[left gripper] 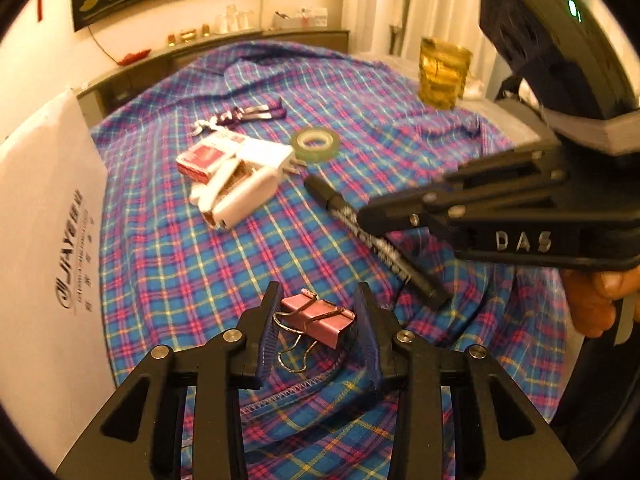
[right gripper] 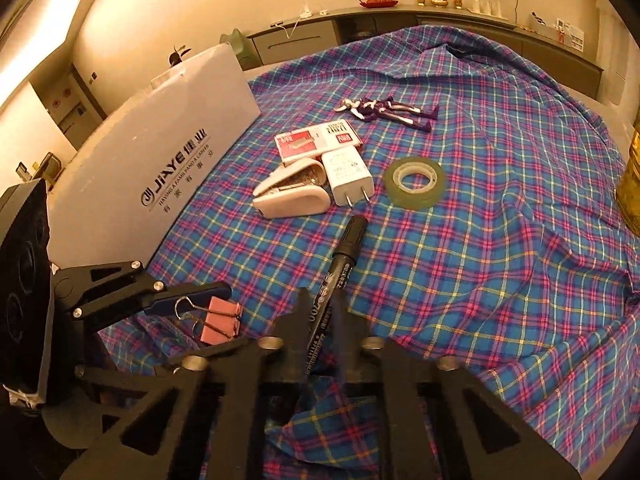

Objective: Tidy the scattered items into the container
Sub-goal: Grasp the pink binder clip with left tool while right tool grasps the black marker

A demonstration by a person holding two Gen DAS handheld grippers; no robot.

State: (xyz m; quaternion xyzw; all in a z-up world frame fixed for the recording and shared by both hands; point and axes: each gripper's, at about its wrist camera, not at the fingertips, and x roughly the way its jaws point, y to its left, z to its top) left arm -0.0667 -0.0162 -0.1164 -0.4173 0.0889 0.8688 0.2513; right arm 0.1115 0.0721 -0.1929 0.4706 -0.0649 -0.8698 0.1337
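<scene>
The white storage box stands at 10 o'clock; its interior is hidden. The right gripper clamps the black marker. The left gripper straddles the pink binder clip, pads apart from it.

Warm yellow-orange indoor light, pretty dim overall. Brightest patch: glowing strip on ceiling, far up-left of white box. Box face slightly washed out. Soft shadows only, darkest under gripper frames at bottom. Heavy fisheye bend, black vignette in corners, plaid cloth lines curve toward edges. Right gripper bit smeared in left view; green LED glows above it.
</scene>
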